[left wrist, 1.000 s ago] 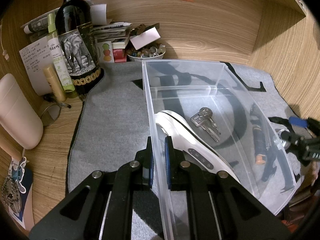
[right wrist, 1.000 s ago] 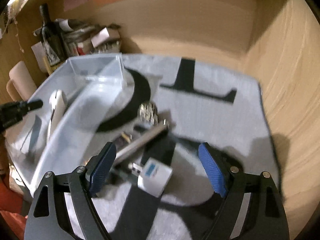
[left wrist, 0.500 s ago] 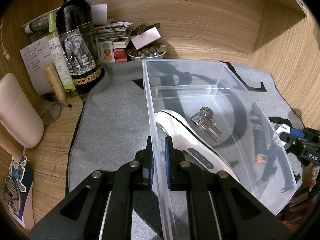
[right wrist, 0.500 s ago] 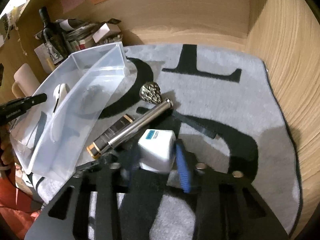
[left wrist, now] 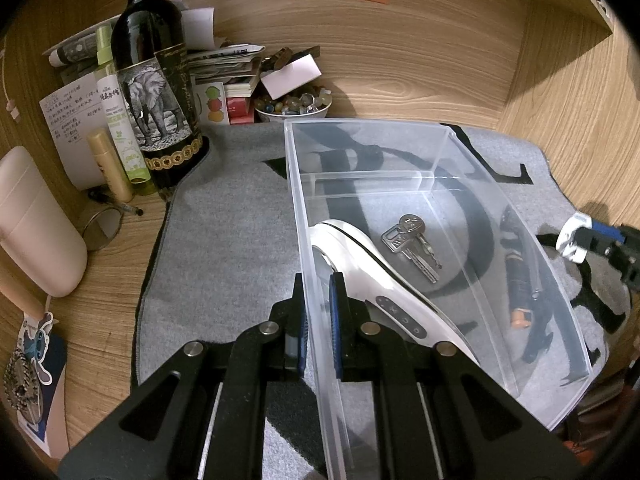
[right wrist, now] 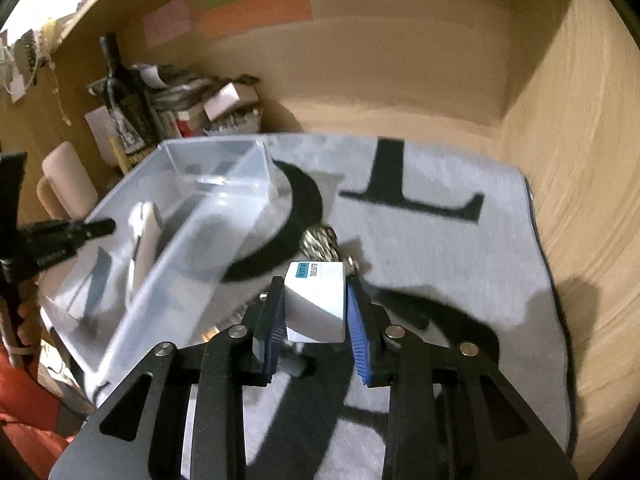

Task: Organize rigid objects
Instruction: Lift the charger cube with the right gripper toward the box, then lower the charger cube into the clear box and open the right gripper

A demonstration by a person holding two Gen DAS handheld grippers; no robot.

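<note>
A wood-grain tabletop [left wrist: 100,280] sits in an alcove closed in by matching wood panels at the back and side, with orange, pink and green paper notes stuck on the rear wall [right wrist: 256,12]. A grey felt mat with large black letters [right wrist: 460,248] covers most of the surface.

On the mat stands a clear rectangular plastic bin [left wrist: 432,152]. Inside it lie a white curved handheld device with a row of buttons [left wrist: 360,256] and a bunch of silver keys [left wrist: 412,244].

The left gripper [left wrist: 318,320] has its fingers pinched tight on the bin's near side wall. The right gripper [right wrist: 316,324] holds a white cube-shaped charger with a blue label [right wrist: 316,304] between its blue-padded fingers, clear of the mat and just beside the bin. Behind it on the mat lies a small patterned metallic object [right wrist: 320,242].

The back left corner is cluttered: a dark wine bottle with an elephant label [left wrist: 154,92], a slim green spray bottle [left wrist: 116,108], a pile of papers and booklets [left wrist: 228,64], a white bowl of coloured stones [left wrist: 296,104] and a pale pink rounded container [left wrist: 36,224].
</note>
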